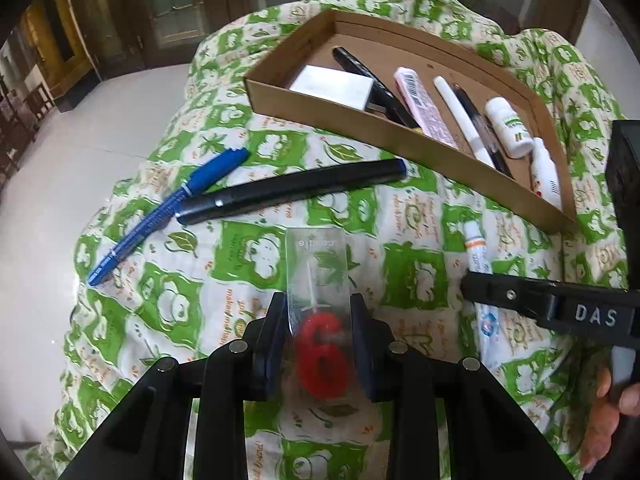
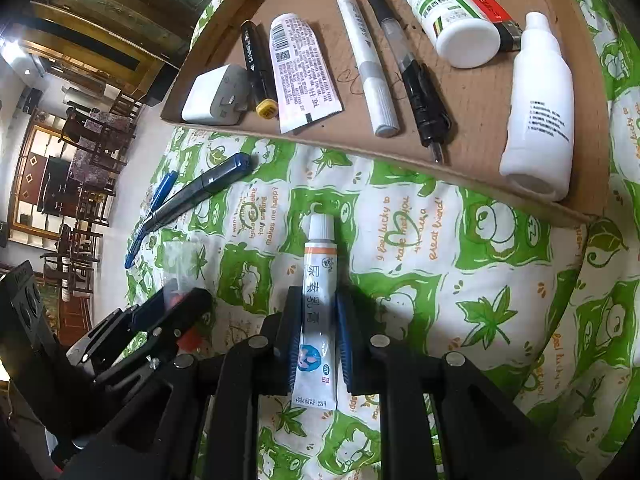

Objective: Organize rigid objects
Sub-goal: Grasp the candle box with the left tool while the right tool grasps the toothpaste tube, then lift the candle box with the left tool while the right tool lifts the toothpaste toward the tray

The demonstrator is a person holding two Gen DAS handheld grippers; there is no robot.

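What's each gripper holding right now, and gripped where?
Left gripper: clear candle packet with the red "6", jaws on its side edges at the numeral end. Right gripper: ointment tube, jaws on its lower body.

This is a home, with a dining area. Dark wooden chairs [image 2: 86,168] stand on a pale tiled floor [image 1: 80,152], beside wooden glass-paned doors [image 1: 176,8] and a leaf-print cloth [image 2: 460,280].

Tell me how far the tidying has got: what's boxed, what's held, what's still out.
Done: the cardboard tray already holds a charger, markers, a tube and bottles. In hand: the left claw grips the packaged red 6 candle; the right claw is shut on the ointment tube. Left: the blue pen and black pen lie on the cloth.
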